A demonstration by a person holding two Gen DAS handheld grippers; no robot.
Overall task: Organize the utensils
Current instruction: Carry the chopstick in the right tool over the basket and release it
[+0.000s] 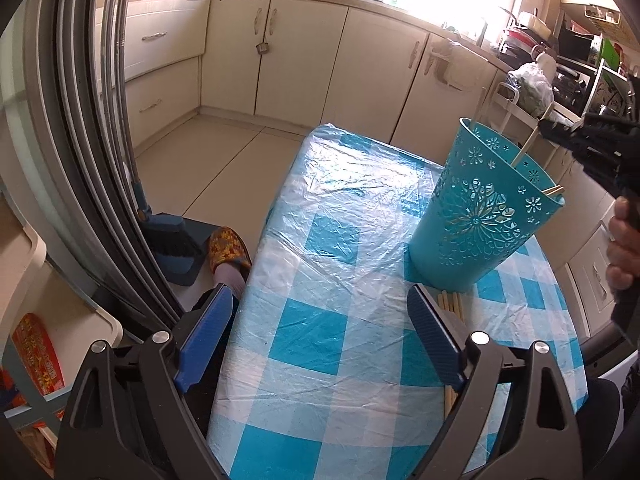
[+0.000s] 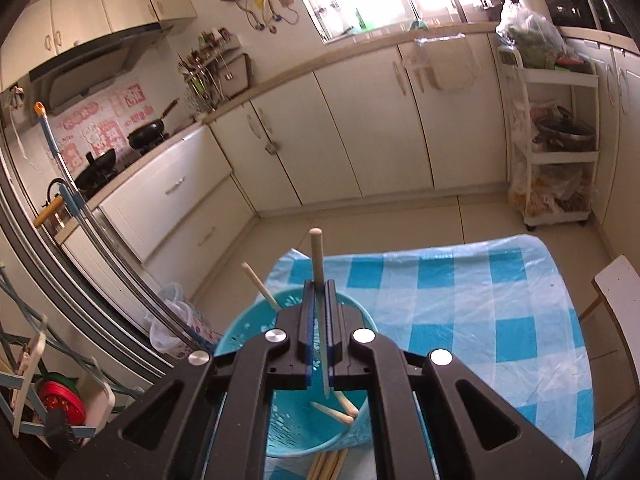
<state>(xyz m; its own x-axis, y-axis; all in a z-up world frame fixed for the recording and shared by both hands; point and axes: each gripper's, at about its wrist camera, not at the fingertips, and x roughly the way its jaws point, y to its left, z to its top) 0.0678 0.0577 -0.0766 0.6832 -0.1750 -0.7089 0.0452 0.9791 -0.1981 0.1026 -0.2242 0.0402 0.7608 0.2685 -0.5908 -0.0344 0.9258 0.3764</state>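
Observation:
A teal perforated holder stands on the checked table; it shows from above in the right wrist view. Chopsticks lean inside it. My right gripper is shut on a wooden chopstick, held upright over the holder's mouth; the gripper shows at the right edge of the left wrist view. Loose chopsticks lie on the table in front of the holder, beside my right finger; they also show in the right wrist view. My left gripper is open and empty over the table's near edge.
Cream kitchen cabinets run along the back. A dark door frame stands close at left. A dustpan and brush and a slippered foot are on the floor left of the table. A white shelf trolley stands at the right.

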